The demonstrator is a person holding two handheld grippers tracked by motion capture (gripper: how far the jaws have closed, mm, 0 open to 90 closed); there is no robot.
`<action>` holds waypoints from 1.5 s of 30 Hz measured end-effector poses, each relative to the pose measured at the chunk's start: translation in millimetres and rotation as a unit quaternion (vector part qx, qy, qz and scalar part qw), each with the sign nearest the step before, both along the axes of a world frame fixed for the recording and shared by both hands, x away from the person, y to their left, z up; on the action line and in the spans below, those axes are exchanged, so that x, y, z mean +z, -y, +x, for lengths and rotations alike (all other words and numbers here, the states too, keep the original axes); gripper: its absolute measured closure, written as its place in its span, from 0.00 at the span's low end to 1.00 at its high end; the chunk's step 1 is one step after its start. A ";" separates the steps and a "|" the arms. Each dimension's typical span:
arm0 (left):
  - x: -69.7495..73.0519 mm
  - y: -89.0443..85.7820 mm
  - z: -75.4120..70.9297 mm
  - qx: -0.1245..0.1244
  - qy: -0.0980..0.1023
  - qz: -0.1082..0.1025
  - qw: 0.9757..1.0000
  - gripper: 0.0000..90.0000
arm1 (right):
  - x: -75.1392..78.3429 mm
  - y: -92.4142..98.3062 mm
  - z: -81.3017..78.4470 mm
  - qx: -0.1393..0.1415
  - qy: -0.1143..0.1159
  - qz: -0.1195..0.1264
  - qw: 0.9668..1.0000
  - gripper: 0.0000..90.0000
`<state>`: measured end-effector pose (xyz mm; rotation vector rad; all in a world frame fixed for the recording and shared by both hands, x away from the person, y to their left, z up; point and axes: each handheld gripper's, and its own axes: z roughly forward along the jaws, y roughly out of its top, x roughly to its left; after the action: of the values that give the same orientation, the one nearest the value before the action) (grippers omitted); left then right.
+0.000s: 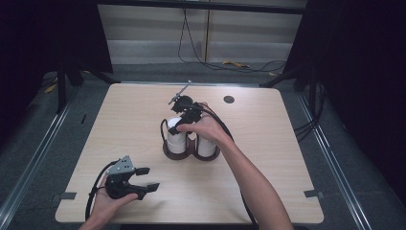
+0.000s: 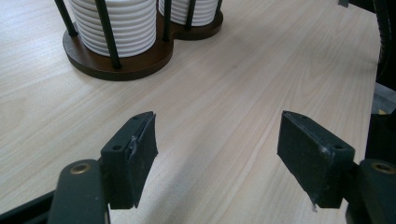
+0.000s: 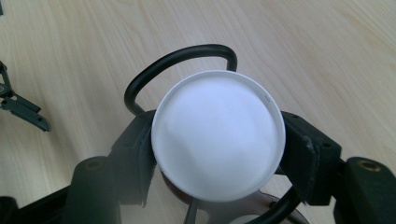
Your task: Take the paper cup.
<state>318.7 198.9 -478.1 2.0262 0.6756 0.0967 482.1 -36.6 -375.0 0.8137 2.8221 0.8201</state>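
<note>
Nearest the person, at the bench's (image 1: 268, 191) front left corner, the left hand-held gripper (image 1: 148, 178) rests low over the wood in the left hand (image 1: 106, 203), its jaws spread with nothing between them. In the left gripper view the two black pads (image 2: 142, 149) stand well apart over bare bench, pointing toward the dark wooden holder (image 2: 135, 63), which lies a good way ahead of them.

Farther in, at the middle of the bench, the holder (image 1: 191, 154) carries two stacks of white cups side by side — each ringed by thin black rods (image 2: 106, 28) rising from the base. The right hand (image 1: 206, 128) reaches over it from above, and the right hand-held gripper (image 1: 178, 125) comes down on the left stack of cups (image 1: 176, 139).

In the right gripper view the top cup (image 3: 217, 135) shows as a round white disc (seen straight down), lying squarely between the jaws. Both pads (image 3: 303, 149) meet its rim, one on each side, so the gripper is clamped on that cup. A black rod loop (image 3: 180, 63) curves round the far side of the cup, just beyond the rim.

Beyond the holder, toward the bench's far edge, a small dark round spot (image 1: 229, 99) sits in the wood.
</note>
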 end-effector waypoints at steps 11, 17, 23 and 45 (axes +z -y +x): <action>-0.7 2.7 0.9 -0.002 -0.002 0.002 1.000 0.31 | 3.7 0.2 -0.8 0.003 0.006 0.001 1.000 0.38; -0.7 2.3 0.9 -0.003 -0.003 0.002 1.000 0.31 | 5.2 -1.5 -0.9 0.003 0.007 0.002 1.000 0.38; -0.4 2.0 0.8 -0.004 -0.004 0.002 1.000 0.31 | 7.8 -1.1 -0.5 0.000 0.005 0.006 1.000 0.39; -0.9 2.2 0.8 -0.005 -0.006 0.002 1.000 0.31 | 14.1 2.5 -2.7 0.003 0.014 0.015 1.000 0.41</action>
<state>319.4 196.8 -479.0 2.0365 0.6728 0.0793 479.4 -39.1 -360.9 0.7934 2.7961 0.8688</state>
